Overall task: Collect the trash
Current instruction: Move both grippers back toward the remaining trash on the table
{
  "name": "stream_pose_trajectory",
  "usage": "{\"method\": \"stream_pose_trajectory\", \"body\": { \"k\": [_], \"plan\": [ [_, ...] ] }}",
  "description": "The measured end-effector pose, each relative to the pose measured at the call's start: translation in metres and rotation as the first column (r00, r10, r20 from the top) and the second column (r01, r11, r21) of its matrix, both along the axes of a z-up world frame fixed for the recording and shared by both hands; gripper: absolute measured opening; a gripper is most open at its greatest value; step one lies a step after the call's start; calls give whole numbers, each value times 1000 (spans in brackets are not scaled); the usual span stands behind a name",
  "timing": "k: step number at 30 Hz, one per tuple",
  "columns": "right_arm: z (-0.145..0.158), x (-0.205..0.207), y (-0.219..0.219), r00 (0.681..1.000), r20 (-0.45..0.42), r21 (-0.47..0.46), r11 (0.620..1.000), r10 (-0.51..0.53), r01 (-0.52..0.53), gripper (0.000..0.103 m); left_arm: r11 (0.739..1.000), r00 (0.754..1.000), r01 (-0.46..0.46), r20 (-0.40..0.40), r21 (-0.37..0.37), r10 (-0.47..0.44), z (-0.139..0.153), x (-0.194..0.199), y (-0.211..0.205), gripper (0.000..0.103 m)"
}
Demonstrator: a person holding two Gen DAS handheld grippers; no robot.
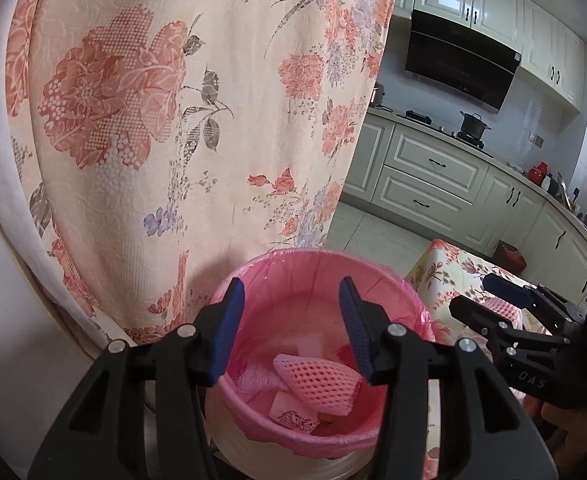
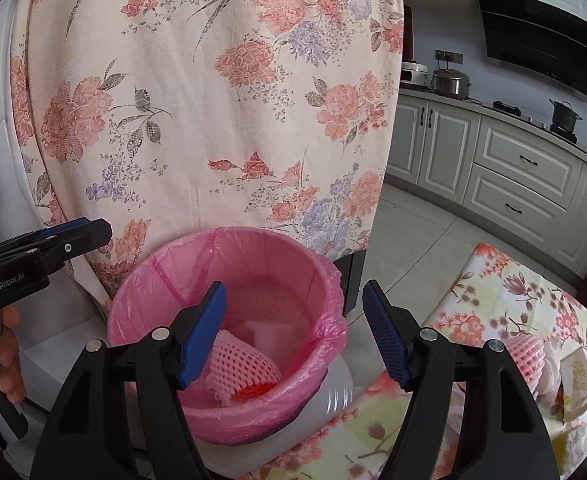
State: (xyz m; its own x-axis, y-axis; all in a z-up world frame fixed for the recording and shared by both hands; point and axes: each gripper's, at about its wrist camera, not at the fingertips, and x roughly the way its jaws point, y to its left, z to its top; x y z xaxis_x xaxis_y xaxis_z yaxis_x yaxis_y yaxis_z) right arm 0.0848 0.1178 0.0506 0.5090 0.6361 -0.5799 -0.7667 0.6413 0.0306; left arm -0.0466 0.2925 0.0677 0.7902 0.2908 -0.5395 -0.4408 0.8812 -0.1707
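A large peach floral cloth (image 1: pixel 197 128) hangs behind one white bin lined with a pink plastic bag (image 1: pixel 397 284). A floral-covered table (image 2: pixel 505 304) stands beside the bin. My left gripper (image 1: pixel 291 330), black with blue pads, hovers over the bin mouth, jaws parted moderately and empty. My right gripper (image 2: pixel 295 334) hovers over the bin's near rim, jaws wider apart, also empty. Two pink foam-mesh fruit sleeves are visible: one pink foam-mesh sleeve (image 1: pixel 317 380) lies inside the bin, below and between my left jaws, untouched; a second sleeve (image 2: pixel 527 354) rests on the table, just right of my right gripper.
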Motion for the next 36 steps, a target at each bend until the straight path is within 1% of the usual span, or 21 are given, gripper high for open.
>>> {"method": "stream_pose_trajectory", "body": {
  "k": [8,15,20,22,30,34,36],
  "plan": [
    [2,0,-40,998,-12,28,997,-69,69,67,999,999,38,6,11,-39,2,3,-26,48],
    [6,-4,-73,993,7,36,992,-121,121,67,996,997,82,5,19,-83,2,9,-53,48],
    [4,-9,-102,987,17,31,987,-161,161,67,993,994,114,1,16,-114,0,14,-71,48],
    [2,-9,-115,983,16,32,982,-184,184,67,992,992,128,-1,17,-128,-1,17,-79,50],
    [-8,-11,-166,963,10,18,963,-268,268,67,982,982,187,-1,12,-187,-3,31,-109,51],
    [-11,-13,-188,953,13,13,953,-303,303,67,976,976,216,5,11,-216,-3,36,-124,57],
    [-12,-17,-198,947,24,10,947,-320,320,69,973,973,230,6,12,-230,-3,38,-132,58]
  ]
}}
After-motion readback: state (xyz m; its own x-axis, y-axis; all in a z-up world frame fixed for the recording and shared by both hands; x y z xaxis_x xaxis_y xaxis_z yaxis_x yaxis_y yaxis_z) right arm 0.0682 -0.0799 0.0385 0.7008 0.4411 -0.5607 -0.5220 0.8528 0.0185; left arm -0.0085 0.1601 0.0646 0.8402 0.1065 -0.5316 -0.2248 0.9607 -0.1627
